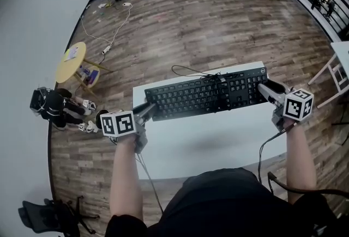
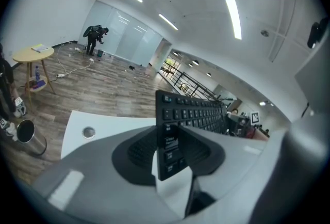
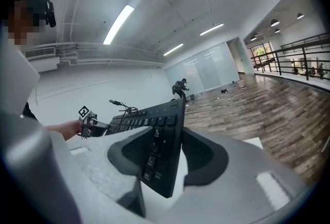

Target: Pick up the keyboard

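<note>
Left gripper (image 1: 148, 110): its 2 jaws are clamped on the left short end of the keyboard (image 1: 207, 94), 1 pad on the key face and 1 on the underside.
Left gripper, own view: the keyboard (image 2: 191, 114) stands edge-on between the jaws of the left gripper (image 2: 169, 150) and runs straight ahead, away from them.
Right gripper (image 1: 267, 90): its jaws are pressed on the right short end, at the number pad.
Right gripper, own view: the keyboard (image 3: 154, 125) is pinched between the pads of the right gripper (image 3: 165, 158), with its length reaching ahead toward the other gripper.
Keyboard: black, spanning from 1 gripper to the other, key face up, roughly level, raised off the surface below.
Table (image 1: 218, 143): white, directly beneath both grippers and the keyboard, with a faint shadow under the span.
Cable (image 1: 188, 71): black, looping off the keyboard's far edge, beyond the grippers, nearer the left one.
Marker cubes: 1 on each gripper, just behind the jaws.
</note>
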